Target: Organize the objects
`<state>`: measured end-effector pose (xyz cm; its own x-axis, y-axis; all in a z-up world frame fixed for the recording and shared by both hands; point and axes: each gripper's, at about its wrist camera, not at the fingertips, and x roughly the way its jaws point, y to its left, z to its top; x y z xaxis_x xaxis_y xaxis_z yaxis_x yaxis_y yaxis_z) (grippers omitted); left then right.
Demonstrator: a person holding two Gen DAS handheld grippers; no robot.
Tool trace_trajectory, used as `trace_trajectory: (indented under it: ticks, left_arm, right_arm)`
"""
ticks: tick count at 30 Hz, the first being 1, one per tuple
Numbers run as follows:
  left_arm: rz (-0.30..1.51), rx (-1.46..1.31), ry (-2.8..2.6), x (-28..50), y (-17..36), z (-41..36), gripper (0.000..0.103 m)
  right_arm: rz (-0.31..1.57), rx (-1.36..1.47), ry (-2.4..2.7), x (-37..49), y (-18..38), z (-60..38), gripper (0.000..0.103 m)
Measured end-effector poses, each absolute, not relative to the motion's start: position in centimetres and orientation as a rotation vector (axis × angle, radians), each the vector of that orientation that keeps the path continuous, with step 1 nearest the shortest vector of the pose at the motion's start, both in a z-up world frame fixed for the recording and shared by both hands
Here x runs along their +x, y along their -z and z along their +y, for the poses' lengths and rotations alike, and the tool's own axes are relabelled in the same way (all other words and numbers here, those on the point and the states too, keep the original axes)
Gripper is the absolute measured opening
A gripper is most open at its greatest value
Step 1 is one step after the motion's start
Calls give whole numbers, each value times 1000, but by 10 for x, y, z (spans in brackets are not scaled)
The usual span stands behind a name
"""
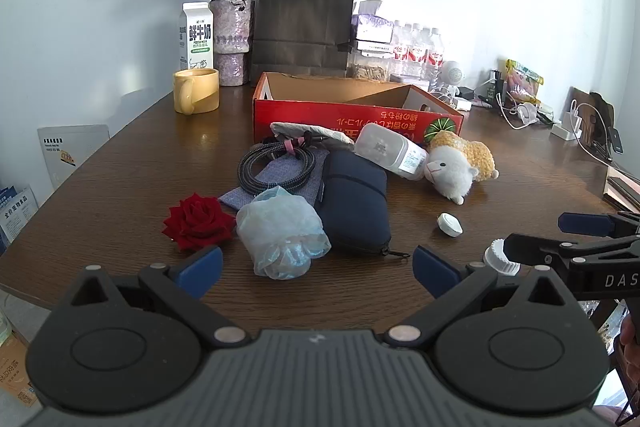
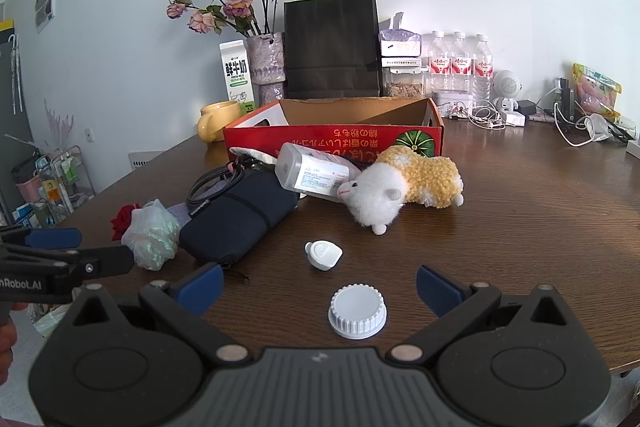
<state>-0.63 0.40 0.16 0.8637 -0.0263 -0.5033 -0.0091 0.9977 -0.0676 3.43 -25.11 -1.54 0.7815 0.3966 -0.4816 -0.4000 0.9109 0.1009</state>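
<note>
Both of your grippers hang with jaws wide apart and nothing between them. Your right gripper (image 2: 320, 285) is lined up on the white ribbed cap (image 2: 357, 311), which lies flat on the bench (image 2: 520, 227) between the blue fingers, touching neither. Your left gripper (image 1: 318, 263) faces the crumpled plastic bag (image 1: 280, 231), with the red rose (image 1: 198, 221) just beside it and the navy pouch (image 1: 354, 205) touching the bag's other side. The red cardboard box (image 2: 332, 143), the likely destination, stands open behind the pile.

Risks, as I judge them:
- The cap is low and smooth-topped; closing too high would let it squirt out and roll.
- The small white lid (image 2: 323, 255) sits near the cap; a forward overshoot would knock it.
- The plastic bag is soft; a pinch may snag the pouch or drag the rose.
- Your two grippers are close; the left one's fingers cross the right view's edge, so a sideways swing could collide them.

Not determinable: the box's contents, hidden by its front wall; what the plastic bag holds; the white bottle's (image 2: 310, 173) label text.
</note>
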Motion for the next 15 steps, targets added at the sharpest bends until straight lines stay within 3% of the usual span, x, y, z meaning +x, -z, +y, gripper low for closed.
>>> trace_trajectory:
  ticks: [15]
  left_arm:
    - [531, -72, 6, -7, -1, 7, 103]
  right_arm:
    - [521, -9, -431, 34, 17, -251, 103]
